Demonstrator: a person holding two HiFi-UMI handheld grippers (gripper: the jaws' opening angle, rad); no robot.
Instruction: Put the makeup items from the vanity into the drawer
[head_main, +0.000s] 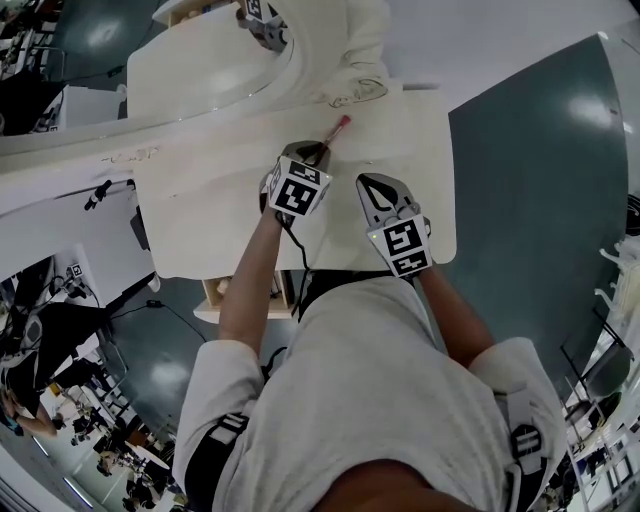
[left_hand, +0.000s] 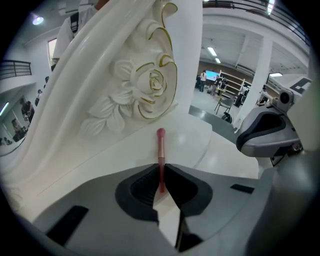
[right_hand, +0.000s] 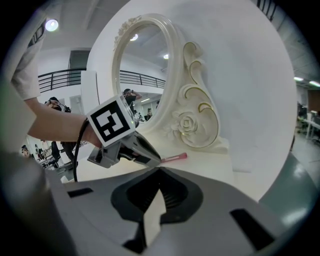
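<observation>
A slim pink makeup stick (left_hand: 161, 142) lies on the white vanity top (head_main: 400, 150), pointing toward the carved foot of the mirror. My left gripper (left_hand: 161, 174) is angled down over its near end, and both pads press on it. The stick's far tip (head_main: 340, 125) pokes out beyond the left gripper (head_main: 316, 152). From the right gripper view, the left gripper (right_hand: 156, 159) holds the stick (right_hand: 176, 157) low over the top. My right gripper (right_hand: 160, 172) is shut with nothing in it, hovering at the right (head_main: 372, 186), apart from the stick.
An oval mirror (right_hand: 142, 75) in an ornate white frame with a carved rose (left_hand: 155, 82) stands at the back of the vanity. A pale wooden part (head_main: 215, 292) shows under the vanity's front edge at the left. Grey floor (head_main: 540, 180) lies to the right.
</observation>
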